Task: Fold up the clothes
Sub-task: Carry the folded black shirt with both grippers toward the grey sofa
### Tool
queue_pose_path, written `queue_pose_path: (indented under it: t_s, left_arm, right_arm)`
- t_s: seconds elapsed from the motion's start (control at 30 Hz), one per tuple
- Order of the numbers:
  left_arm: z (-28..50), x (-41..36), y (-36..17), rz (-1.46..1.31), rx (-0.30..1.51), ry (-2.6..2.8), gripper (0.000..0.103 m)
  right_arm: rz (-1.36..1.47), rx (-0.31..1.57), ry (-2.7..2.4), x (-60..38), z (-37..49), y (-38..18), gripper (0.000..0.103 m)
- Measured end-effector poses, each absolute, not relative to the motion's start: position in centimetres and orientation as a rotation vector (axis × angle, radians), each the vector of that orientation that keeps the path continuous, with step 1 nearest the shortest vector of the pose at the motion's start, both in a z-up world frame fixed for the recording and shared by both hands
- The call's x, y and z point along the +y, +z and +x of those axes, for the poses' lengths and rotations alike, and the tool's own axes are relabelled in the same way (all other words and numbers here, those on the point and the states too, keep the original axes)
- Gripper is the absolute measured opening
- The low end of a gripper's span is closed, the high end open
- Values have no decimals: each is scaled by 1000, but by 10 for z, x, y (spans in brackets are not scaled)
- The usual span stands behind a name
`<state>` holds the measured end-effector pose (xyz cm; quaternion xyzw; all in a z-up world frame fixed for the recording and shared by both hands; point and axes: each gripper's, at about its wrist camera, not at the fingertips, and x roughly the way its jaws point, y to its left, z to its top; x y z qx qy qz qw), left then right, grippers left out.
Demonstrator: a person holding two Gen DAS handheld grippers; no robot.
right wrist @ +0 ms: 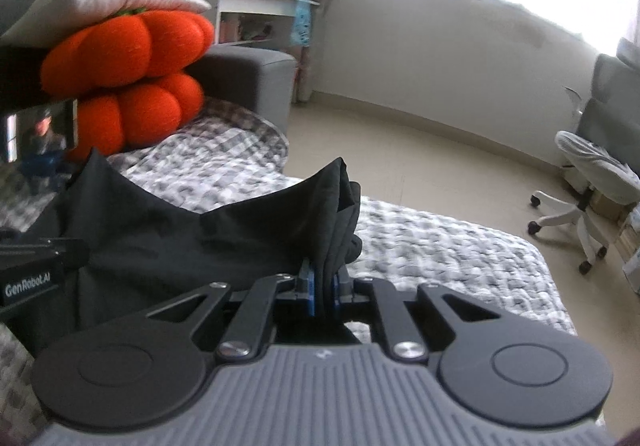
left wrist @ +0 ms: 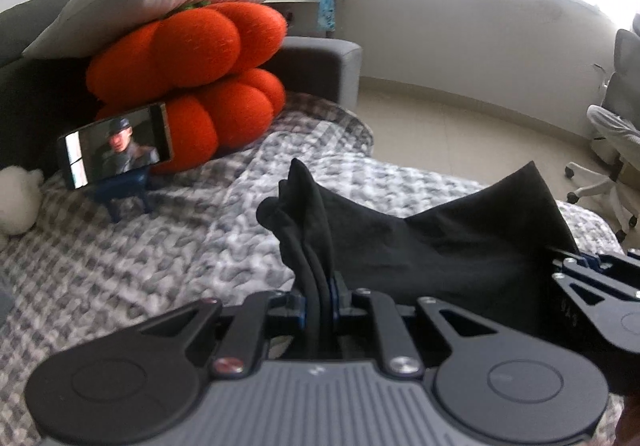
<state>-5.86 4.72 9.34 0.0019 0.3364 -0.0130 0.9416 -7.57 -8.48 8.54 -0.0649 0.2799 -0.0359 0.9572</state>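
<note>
Closest to me, my left gripper [left wrist: 322, 302] is clamped on one bunched corner of the black garment [left wrist: 440, 246], and my right gripper [right wrist: 325, 292] is pinching the other corner. The cloth hangs lifted between them, its long axis running hand to hand, sagging mid-span. Beyond the garment: open checked bedspread [left wrist: 160, 246] ahead, with the phone [left wrist: 116, 150] and orange cushions [left wrist: 192, 86] far left.

The left gripper [left wrist: 322, 298] is clamped on bunched black cloth [left wrist: 440, 242]. The right gripper [right wrist: 325, 292] is pinched on the cloth's other end, level beside it.
</note>
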Motion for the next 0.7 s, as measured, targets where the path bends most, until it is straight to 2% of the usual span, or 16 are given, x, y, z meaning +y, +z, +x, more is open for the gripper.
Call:
queue_pose_path:
  t_s: [0.37,0.7]
  left_arm:
    - [-105,110,90,-23,711,19,11]
    - [-145,221,124,-228,629,176,11]
  right_arm:
    - [-212,610,39,-25,-101,80,11]
    - [-335,532,240,75,-93,125,11]
